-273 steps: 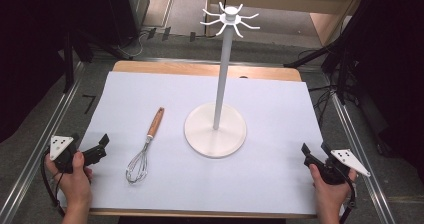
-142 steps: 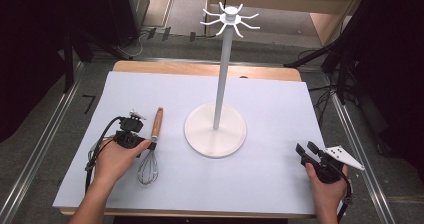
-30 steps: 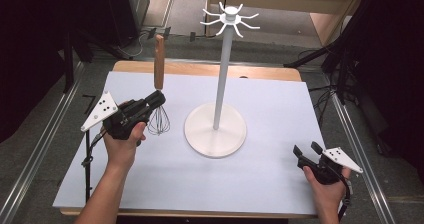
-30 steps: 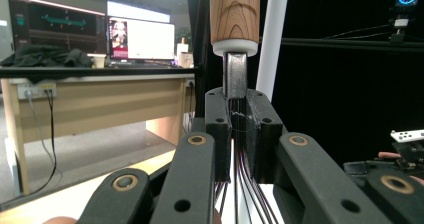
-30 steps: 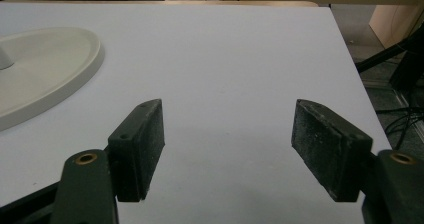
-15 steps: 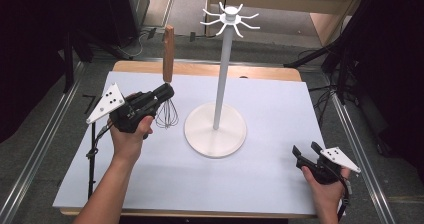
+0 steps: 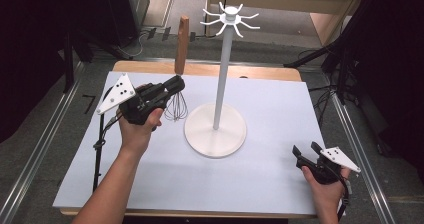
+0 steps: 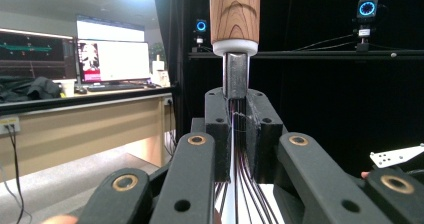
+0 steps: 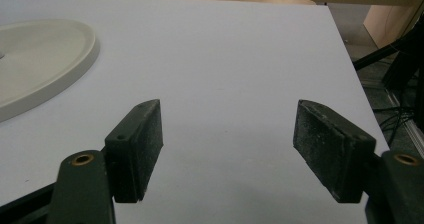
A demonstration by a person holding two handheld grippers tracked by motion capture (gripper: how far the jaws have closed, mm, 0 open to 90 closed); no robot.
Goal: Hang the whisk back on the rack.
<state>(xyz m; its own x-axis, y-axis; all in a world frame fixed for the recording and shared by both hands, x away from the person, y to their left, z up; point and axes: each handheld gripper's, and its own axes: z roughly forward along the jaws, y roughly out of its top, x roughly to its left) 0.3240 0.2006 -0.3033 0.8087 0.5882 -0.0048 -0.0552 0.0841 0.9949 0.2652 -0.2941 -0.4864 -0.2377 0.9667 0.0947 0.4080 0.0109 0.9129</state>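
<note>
left gripper (image 7: 174, 85) jaws clamped on whisk (image 7: 179, 69), handle upright, held above the worktop (image 7: 280, 179) | white hook stand (image 7: 218, 101) just right of whisk | right gripper (image 7: 305, 155) jaws wide apart, low over the worktop's right edge

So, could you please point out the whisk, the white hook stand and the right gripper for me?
whisk (image 7: 182, 39): high view, on its wooden handle.
white hook stand (image 7: 222, 81): high view, on its upright pole.
right gripper (image 9: 227, 151): right gripper view, midway between its open fingertips.
</note>
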